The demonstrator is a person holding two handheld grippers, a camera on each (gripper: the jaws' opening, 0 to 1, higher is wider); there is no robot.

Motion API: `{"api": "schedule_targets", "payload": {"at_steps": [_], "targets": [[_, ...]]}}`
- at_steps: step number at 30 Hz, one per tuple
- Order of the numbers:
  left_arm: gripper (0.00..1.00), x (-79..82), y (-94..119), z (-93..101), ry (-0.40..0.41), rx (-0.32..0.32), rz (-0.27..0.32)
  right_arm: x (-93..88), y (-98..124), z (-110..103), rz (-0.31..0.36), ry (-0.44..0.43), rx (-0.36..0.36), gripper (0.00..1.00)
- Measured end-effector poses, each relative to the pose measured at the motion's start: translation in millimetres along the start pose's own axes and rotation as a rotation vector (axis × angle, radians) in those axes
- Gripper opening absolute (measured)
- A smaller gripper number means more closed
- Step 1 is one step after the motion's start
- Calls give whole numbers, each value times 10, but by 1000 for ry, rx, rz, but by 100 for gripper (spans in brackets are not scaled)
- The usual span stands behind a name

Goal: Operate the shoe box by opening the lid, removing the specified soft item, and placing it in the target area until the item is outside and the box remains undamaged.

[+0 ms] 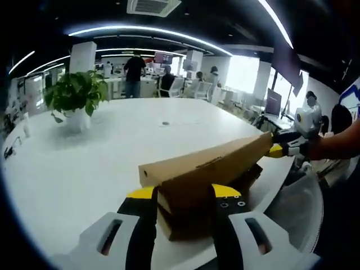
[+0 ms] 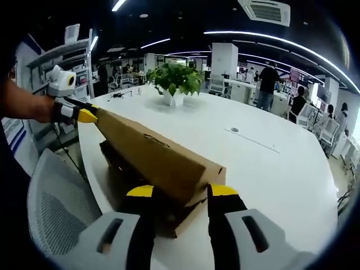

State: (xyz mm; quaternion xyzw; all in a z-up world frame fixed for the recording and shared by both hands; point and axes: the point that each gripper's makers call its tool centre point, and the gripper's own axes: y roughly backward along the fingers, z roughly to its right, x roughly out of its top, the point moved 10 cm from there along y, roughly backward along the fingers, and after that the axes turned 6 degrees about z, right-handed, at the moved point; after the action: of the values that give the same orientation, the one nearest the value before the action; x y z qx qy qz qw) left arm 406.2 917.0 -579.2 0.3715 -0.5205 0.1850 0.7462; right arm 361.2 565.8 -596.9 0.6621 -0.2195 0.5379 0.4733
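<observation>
Now the shoe box (image 1: 185,222) sits at the table (image 1: 101,152) edge, its lid (image 1: 211,163) raised lengthwise between both grippers: left gripper (image 1: 183,194) fingers straddle one end, right gripper (image 2: 180,194) fingers the other, apparently gripping the lid.
</observation>
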Motion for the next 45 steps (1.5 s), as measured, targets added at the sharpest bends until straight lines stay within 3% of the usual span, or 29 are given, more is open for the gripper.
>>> {"api": "schedule_targets", "payload": {"at_steps": [18, 32, 37, 41, 43, 45], "targets": [[38, 327, -117, -37, 11, -4, 84, 252, -169, 309, 48, 45, -130, 8], [38, 501, -200, -95, 14, 2, 125, 411, -302, 430, 47, 101, -202, 1], [31, 563, -128, -137, 4, 25, 163, 484, -345, 462, 19, 106, -223, 0], [28, 502, -20, -188, -18, 78, 169, 555, -371, 482, -5, 99, -237, 0], [27, 368, 20, -218, -19, 110, 128, 574, -387, 497, -16, 95, -240, 0], [25, 153, 14, -227, 24, 104, 49, 594, -397, 510, -19, 91, -238, 0]]}}
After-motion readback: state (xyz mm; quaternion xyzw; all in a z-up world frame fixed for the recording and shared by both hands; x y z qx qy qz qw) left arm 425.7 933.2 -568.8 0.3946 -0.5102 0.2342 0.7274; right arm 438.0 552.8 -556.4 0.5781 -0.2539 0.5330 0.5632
